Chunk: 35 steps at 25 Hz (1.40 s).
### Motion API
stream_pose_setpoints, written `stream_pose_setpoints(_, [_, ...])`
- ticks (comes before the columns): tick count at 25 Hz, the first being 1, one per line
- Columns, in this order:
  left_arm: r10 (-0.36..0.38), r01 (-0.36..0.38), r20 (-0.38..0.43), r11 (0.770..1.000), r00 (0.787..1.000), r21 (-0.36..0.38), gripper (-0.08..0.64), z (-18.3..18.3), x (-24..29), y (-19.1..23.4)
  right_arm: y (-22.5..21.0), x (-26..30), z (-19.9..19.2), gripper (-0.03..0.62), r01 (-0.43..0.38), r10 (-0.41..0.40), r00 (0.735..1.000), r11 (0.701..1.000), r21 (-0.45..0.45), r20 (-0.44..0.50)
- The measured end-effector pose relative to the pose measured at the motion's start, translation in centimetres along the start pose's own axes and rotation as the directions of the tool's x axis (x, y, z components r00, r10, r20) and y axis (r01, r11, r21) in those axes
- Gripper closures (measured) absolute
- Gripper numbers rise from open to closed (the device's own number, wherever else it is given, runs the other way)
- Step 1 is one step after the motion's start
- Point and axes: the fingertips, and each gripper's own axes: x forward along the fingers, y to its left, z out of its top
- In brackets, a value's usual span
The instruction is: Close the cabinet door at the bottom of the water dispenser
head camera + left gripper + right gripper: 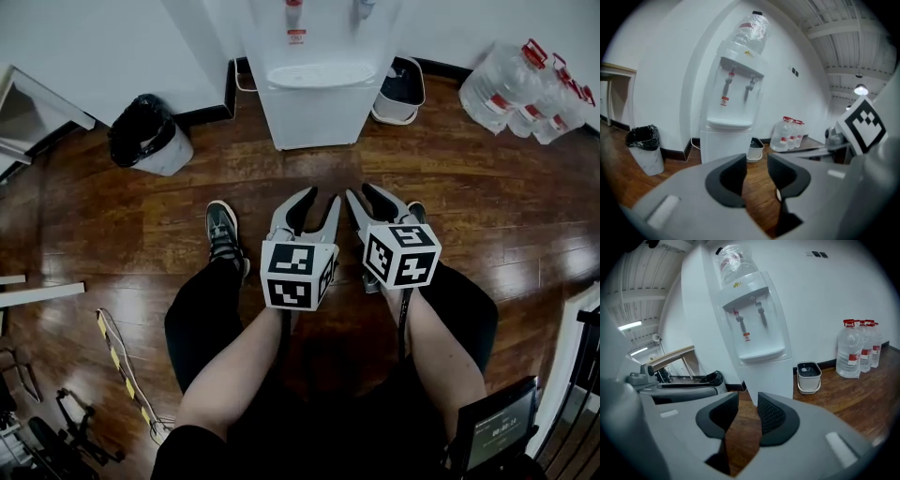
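forearms: two bare forearms (234, 375) come up from the bottom middle of the frame, one behind each claw. bent knees show under them, so the person looks to be crouched low in front of the machine.
marker cubes: black and white marker cubes (298, 274) sit on the back of each claw and face up at the head camera.
left claw: left claw (319, 200), in the middle of the frame, has its jaws apart. only wood floor (450, 178) shows in the gap, so it holds nothing.
right claw: right claw (360, 192), just beside it, has a thinner gap between its jaws. it holds nothing too.
water dispenser: white water dispenser (314, 56) stands against the wall at the top middle of the frame. the claw views show a big bottle on top.
cabinet door: cabinet door (317, 117) is the flat white front at the bottom of the dispenser. it looks flush with the sides, so i think it is already shut. both claws point toward it but are well apart from it.
things around: trash bin (150, 136) with a black bag is at the upper left, a small white bucket (398, 92) is just beside the dispenser, and water bottles (525, 89) are at the upper right. none of them stands between the claws and the door.
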Motion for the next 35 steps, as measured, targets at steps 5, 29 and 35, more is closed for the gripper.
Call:
stream_pose_setpoints(5, [-0.044,0.043,0.039,0.999,0.998,0.003,0.4,0.0,-3.0,-2.7,1.9,-3.1,-0.1,0.468,-0.016,0.016,0.998,1.0,-0.012,0.053])
stream_pose_setpoints(29, [-0.069,0.052,0.134,0.991,0.989,0.124,0.408,-3.1,-11.0,-6.0,5.3,-12.0,-3.3,0.479,0.026,0.001,0.982,0.99,-0.139,0.19])
stream_pose_setpoints(35, [-0.055,0.037,0.147,0.992,0.988,0.121,0.41,-3.8,-12.0,-5.8,6.0,-13.3,-3.3,0.568,0.064,-0.012,0.96,0.982,-0.178,0.281])
